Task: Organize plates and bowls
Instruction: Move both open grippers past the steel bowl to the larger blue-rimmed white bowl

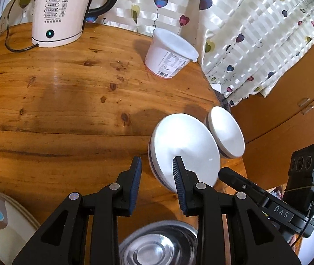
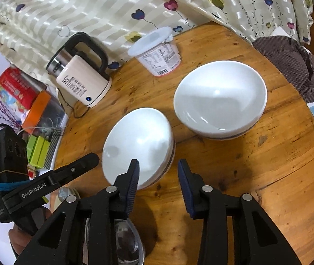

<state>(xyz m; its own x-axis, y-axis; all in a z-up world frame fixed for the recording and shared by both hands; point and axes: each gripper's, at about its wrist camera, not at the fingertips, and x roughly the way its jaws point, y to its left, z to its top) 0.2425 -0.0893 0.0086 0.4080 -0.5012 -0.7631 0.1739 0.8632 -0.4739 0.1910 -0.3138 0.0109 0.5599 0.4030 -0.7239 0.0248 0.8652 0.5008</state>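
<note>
2 white bowls sit upright on the round wooden worktop (image 2: 267, 176), near its edge. The near bowl (image 2: 138, 145) and the far bowl (image 2: 219, 97) lie just beside each other; cannot tell if the rims touch. Both have a dark band low on the outer wall.

Left tongs (image 1: 157, 167) are open, nothing between the blue pads. In the left wrist view the right-hand fingertip (image 1: 177, 165) overlaps the near bowl (image 1: 184, 148); contact cannot be judged. The far bowl (image 1: 226, 132) is beyond it, by the worktop (image 1: 68, 110) edge.

Right tongs (image 2: 158, 169) are open and empty too. The left-hand fingertip (image 2: 133, 170) overlaps the near bowl's rim, the other finger stands over bare wood.

A steel bowl (image 1: 157, 245) lies low in the frame under the left tongs, also seen under the right tongs (image 2: 126, 243). A stack of patterned plates (image 1: 0, 220) shows at the lower left of the left wrist view.

At the back: a lidded white plastic tub (image 2: 157, 53) with barcode label, and a pale kettle (image 2: 84, 81) marked 55, black handle, light lit, cord trailing. A heart-print curtain (image 2: 112, 6) hangs behind. Brown cloth (image 2: 289, 61) lies at the worktop's right edge. Coloured boxes (image 2: 24, 92) are off to the left, beyond the edge.
</note>
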